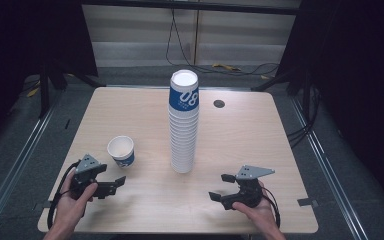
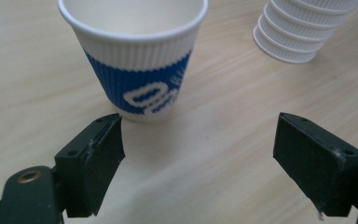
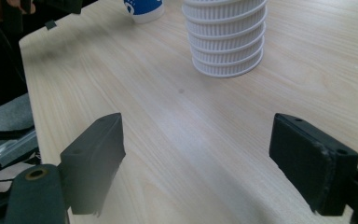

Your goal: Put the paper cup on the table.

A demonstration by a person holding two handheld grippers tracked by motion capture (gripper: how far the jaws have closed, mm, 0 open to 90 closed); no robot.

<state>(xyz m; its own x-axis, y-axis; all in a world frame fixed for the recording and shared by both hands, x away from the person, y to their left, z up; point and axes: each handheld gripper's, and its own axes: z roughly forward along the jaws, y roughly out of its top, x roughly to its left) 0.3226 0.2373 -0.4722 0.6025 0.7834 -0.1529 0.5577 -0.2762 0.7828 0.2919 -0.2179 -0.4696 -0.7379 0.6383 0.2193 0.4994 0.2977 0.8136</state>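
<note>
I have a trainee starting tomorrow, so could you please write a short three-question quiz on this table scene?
1. True or false: the single cup stands upright on the table.
2. Which gripper is nearer the single cup: A the left gripper, B the right gripper?
3. What does each gripper hold?

Key:
1. True; its open mouth faces up.
2. A; the cup stands just beyond its open jaws in the left gripper view, untouched.
3. Nothing; both stand open, and the stack of cups stands apart from both.
</note>
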